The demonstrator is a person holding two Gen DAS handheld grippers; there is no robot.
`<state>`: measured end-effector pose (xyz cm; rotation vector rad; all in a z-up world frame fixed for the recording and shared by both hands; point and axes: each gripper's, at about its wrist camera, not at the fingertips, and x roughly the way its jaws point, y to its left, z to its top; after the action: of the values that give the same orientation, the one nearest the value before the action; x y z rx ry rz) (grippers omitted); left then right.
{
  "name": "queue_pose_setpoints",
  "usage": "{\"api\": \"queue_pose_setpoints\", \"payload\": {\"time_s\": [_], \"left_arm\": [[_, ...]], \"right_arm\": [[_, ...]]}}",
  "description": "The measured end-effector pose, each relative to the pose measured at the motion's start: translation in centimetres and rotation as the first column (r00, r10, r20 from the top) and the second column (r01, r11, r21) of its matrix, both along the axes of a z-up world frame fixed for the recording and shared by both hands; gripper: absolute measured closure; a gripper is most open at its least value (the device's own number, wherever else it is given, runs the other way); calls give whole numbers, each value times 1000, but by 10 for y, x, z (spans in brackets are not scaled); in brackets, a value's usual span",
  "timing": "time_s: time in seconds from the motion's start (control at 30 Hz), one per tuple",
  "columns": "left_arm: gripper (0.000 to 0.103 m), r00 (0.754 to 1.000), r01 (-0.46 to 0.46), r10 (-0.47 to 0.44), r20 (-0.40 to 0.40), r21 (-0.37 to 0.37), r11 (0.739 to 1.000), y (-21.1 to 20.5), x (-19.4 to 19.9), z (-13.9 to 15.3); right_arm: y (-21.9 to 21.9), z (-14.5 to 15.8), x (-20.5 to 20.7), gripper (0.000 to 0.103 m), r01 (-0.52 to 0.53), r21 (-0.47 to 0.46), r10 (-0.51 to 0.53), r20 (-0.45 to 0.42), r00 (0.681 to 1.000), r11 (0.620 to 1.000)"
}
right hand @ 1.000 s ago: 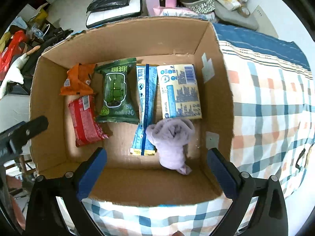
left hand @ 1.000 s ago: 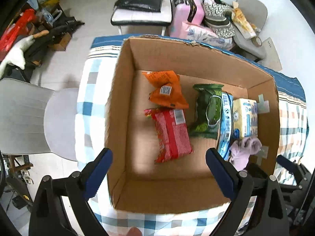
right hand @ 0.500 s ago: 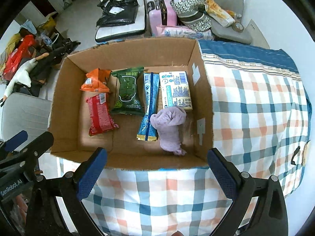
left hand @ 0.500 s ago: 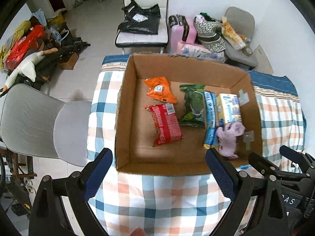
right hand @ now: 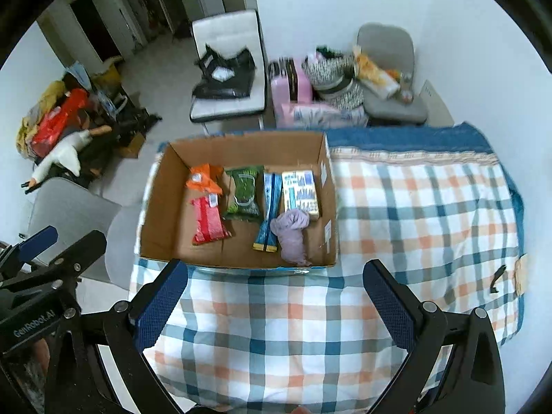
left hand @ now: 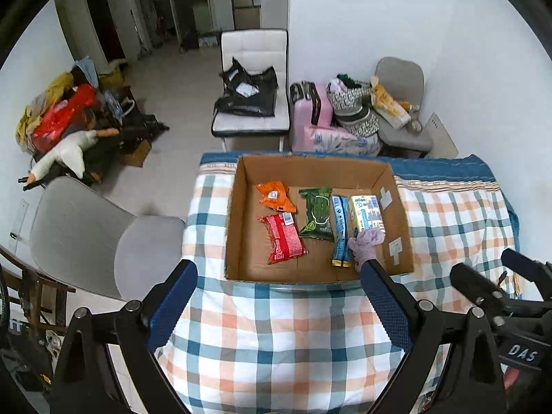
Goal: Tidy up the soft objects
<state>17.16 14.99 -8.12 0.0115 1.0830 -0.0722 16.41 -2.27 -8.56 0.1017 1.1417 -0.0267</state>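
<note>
Both grippers hang above the near part of a table covered with a checked cloth point(right hand: 396, 207). The left gripper point(left hand: 279, 307) has its jaws wide apart and nothing between them; the right gripper point(right hand: 276, 303) is the same — wide and empty. In the left view the right gripper shows at the lower right edge, and in the right view the left gripper shows at the lower left edge.

Just beyond the fingertips of both stands an open cardboard box point(left hand: 241, 214) on the cloth, its near wall almost between the jaws. Inside, closest to the right finger of the left gripper, lies a crumpled lilac cloth point(left hand: 365, 245); it rests partly on a yellow pack point(left hand: 365, 210) and touches a long blue packet point(left hand: 339, 227) beside it. Further left lies a green packet point(left hand: 317, 217), then a red packet point(left hand: 283, 241) nearer to the jaws, and behind it an orange packet point(left hand: 274, 196).

Beyond the box, on the floor, stand a white chair point(left hand: 252, 79) with a black bag on it, a pink suitcase point(left hand: 310, 107) and a grey chair point(left hand: 400, 100) full of things. To the left of the jaws is another grey chair point(left hand: 89, 238).
</note>
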Motion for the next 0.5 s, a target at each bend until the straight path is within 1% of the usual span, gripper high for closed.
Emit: {"api": "queue_pose_setpoints", "payload": {"time_s": [0.1, 0.27, 0.5], "left_arm": [[6, 1000, -10, 10, 30, 3, 1000, 2, -14, 20], [6, 998, -16, 16, 62, -3, 1000, 7, -34, 42], [6, 993, -24, 22, 114, 14, 1000, 8, -54, 67]], "right_arm": [[2, 31, -20, 0, 2, -17, -2, 54, 999, 1000], [2, 68, -48, 0, 13, -35, -8, 126, 992, 999], [-1, 101, -74, 0, 29, -65, -17, 178, 984, 997]]}}
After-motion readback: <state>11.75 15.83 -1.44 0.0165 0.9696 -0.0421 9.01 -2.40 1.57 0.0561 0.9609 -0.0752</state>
